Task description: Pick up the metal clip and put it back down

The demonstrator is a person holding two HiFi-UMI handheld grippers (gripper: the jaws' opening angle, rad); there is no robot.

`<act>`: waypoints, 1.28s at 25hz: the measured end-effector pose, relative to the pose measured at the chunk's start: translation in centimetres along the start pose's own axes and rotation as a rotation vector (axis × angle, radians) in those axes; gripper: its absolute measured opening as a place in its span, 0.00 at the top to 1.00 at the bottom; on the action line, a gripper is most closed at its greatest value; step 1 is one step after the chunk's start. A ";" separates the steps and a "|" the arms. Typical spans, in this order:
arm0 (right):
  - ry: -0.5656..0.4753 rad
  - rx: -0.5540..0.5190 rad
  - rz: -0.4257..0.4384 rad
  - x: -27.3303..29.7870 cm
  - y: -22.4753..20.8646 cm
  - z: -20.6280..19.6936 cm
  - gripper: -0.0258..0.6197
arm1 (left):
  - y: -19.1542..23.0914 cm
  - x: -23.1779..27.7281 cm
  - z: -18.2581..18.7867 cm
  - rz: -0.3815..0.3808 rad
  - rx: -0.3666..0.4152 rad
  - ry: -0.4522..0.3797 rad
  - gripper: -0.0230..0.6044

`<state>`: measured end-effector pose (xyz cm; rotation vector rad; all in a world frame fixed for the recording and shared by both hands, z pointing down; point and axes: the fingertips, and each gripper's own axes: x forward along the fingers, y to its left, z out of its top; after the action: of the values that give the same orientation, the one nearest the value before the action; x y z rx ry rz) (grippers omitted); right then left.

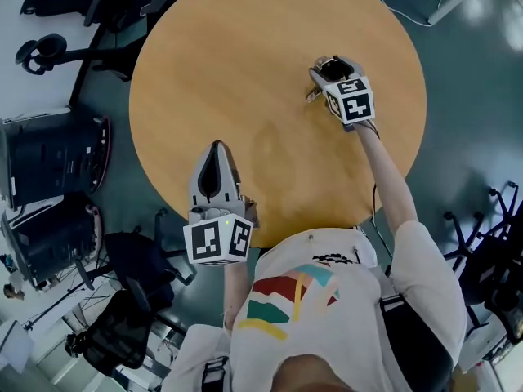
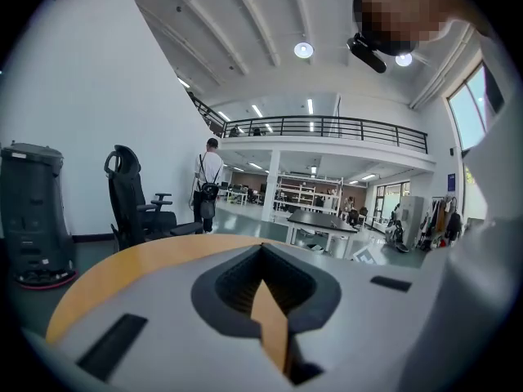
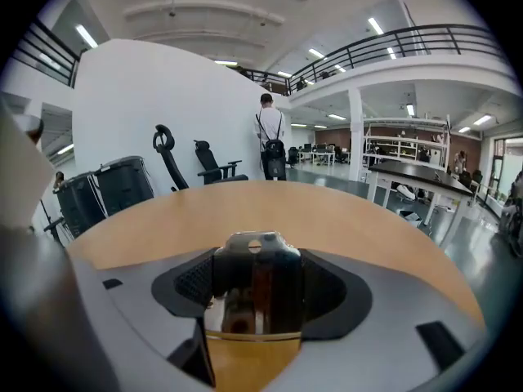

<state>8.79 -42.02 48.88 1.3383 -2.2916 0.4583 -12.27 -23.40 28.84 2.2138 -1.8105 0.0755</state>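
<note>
Landmark: round wooden table [image 1: 245, 55].

- right gripper [image 1: 327, 68]: over the table's right half, well inside the rim. Jaws clamped on the metal clip [image 3: 255, 280], which stands upright between them with its holed end toward the table's far side. Can't tell whether the clip's lower edge touches the wood or sits just above it.
- left gripper [image 1: 216, 147]: at the table's near edge. Jaw tips closed together over the wood with nothing between them. Its marker cube [image 1: 218, 240] hangs out past the rim, off the table.
- Tabletop: bare wood between the two grippers and across the whole far and left part. The closest rim to the right gripper is the right-hand arc, and there's open surface on its other sides.
- Off the table's left side: two black machines [image 1: 49, 158] near the rim, and office chairs [image 1: 49, 51] at the far-left.
- Off the near-left rim: another black chair [image 1: 122, 300], close beside the left gripper's cube.
- Off the right side: a chair base [image 1: 490, 251], apart from the rim.
- Far right: a white cable [image 1: 392, 6] on the floor, just beyond the edge.
- Beyond the table's far side, a person with a backpack [image 3: 272, 145] stands well apart.
</note>
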 end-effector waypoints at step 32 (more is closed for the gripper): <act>-0.169 -0.185 -0.028 -4.1 -0.1 6.9 0.49 | 2.0 1.8 -0.9 0.016 -0.064 -0.009 0.89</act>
<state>9.24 -42.45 40.92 1.3591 -2.3799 0.1234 -13.69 -25.21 30.41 2.1596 -1.8089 0.0105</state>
